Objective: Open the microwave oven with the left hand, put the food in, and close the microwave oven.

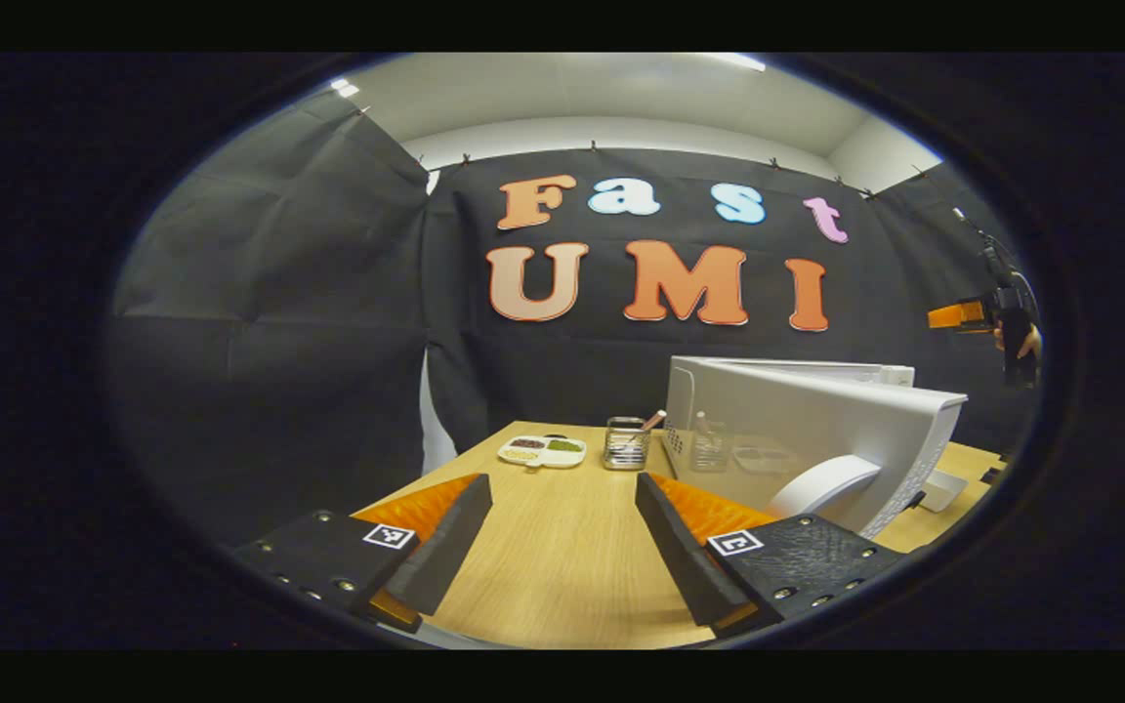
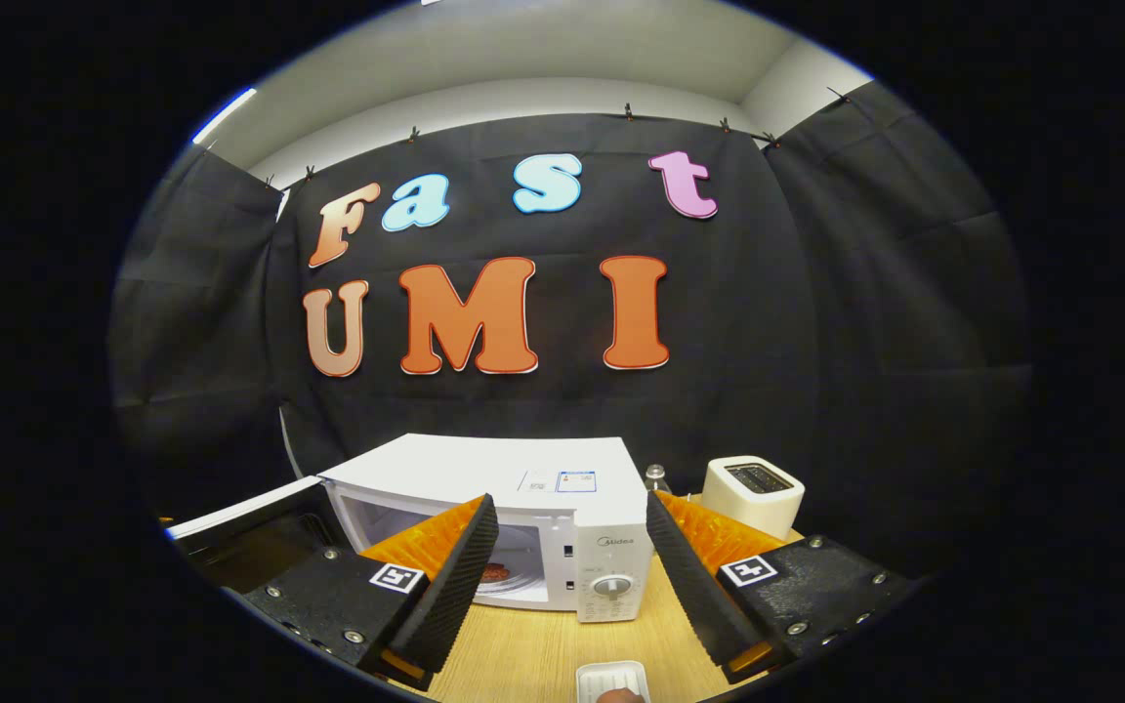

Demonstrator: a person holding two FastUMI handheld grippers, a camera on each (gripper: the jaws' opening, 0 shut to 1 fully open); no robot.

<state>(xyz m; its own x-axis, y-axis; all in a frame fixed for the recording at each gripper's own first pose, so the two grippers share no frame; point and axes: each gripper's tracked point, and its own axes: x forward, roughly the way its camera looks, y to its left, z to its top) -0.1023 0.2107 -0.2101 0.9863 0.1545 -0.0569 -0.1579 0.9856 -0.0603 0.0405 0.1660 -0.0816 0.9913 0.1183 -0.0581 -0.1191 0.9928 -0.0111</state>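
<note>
The white microwave (image 2: 562,488) stands on the wooden table (image 2: 523,654) with its door (image 2: 240,513) swung open to the left. Inside, a plate with reddish food (image 2: 496,573) rests on the turntable. My right gripper (image 2: 572,503) hovers open in front of the oven, holding nothing. In the left gripper view the open door (image 1: 816,430) with its curved handle (image 1: 826,483) stands just right of my left gripper (image 1: 562,483), which is open and empty above the table (image 1: 553,566). The right gripper (image 1: 973,314) also appears high at the far right, held by a hand (image 1: 1029,342).
A divided white dish (image 1: 543,450) with bits of food and a metal holder (image 1: 626,444) with utensils sit at the table's far edge. A white toaster (image 2: 753,493) stands right of the microwave, a small bottle (image 2: 655,478) behind it. A white tray (image 2: 611,679) lies near the front.
</note>
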